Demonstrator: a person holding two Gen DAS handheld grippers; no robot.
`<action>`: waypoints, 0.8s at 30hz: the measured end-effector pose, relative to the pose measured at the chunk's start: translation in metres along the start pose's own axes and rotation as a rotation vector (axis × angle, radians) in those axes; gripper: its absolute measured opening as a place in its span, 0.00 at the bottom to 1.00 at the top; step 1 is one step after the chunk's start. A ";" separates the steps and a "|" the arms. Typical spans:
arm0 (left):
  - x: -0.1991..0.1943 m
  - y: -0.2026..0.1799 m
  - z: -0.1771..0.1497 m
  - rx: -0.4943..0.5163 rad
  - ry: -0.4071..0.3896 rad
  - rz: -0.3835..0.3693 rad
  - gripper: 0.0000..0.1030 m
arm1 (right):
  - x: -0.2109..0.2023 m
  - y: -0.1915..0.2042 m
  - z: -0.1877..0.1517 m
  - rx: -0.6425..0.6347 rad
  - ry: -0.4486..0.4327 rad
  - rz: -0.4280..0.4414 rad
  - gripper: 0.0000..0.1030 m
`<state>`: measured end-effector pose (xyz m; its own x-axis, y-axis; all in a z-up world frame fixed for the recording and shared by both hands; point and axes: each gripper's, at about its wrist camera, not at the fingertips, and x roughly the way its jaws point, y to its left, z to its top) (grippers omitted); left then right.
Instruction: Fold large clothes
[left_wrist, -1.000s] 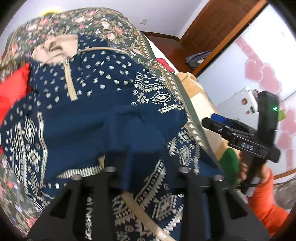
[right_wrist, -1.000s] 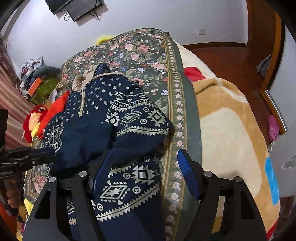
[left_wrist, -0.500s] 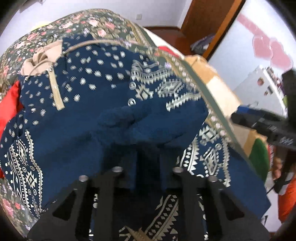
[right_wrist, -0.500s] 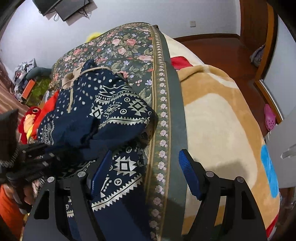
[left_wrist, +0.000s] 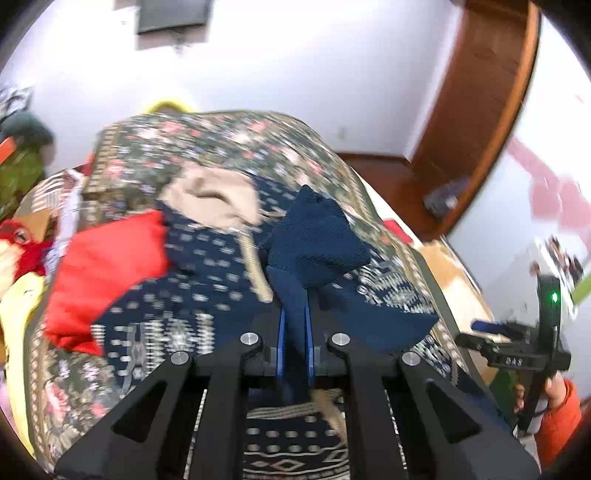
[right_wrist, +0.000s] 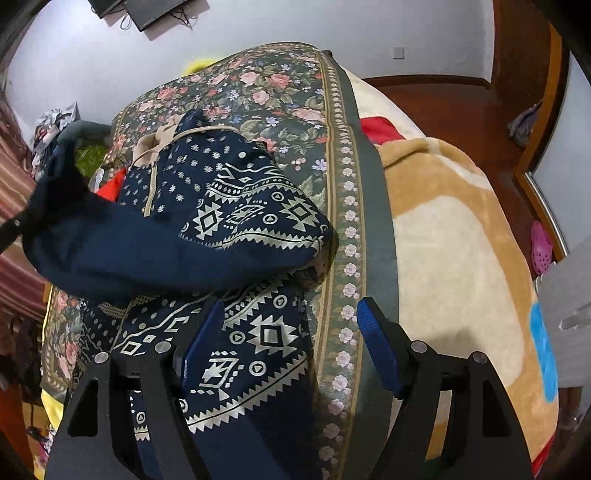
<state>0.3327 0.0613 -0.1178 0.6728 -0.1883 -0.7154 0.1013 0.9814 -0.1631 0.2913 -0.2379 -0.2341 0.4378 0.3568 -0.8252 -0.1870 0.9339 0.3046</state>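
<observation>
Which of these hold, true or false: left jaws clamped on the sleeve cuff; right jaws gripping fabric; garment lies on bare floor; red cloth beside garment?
1. Left gripper is shut on the plain navy knit cuff: true.
2. Right gripper grips fabric: false, its jaws stand open above the navy patterned hooded garment.
3. Garment lies on bare floor: false, on a dark floral bedspread.
4. A red cloth lies beside the garment: true.

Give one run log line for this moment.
left tool: shut on navy sleeve cuff, lifted | right tool: open above patterned navy garment | floral bedspread
</observation>
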 end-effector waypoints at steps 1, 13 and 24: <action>-0.005 0.007 -0.002 -0.012 -0.012 0.013 0.07 | -0.001 0.001 0.000 -0.001 -0.002 -0.001 0.69; 0.023 0.084 -0.066 -0.189 0.170 0.011 0.13 | 0.002 0.021 -0.001 -0.030 0.013 -0.013 0.69; 0.024 0.126 -0.113 -0.341 0.244 0.053 0.36 | 0.008 0.037 -0.004 -0.080 0.031 -0.030 0.69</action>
<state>0.2791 0.1761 -0.2324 0.4729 -0.1812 -0.8623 -0.2050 0.9291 -0.3077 0.2844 -0.2006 -0.2316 0.4172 0.3269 -0.8480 -0.2442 0.9391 0.2419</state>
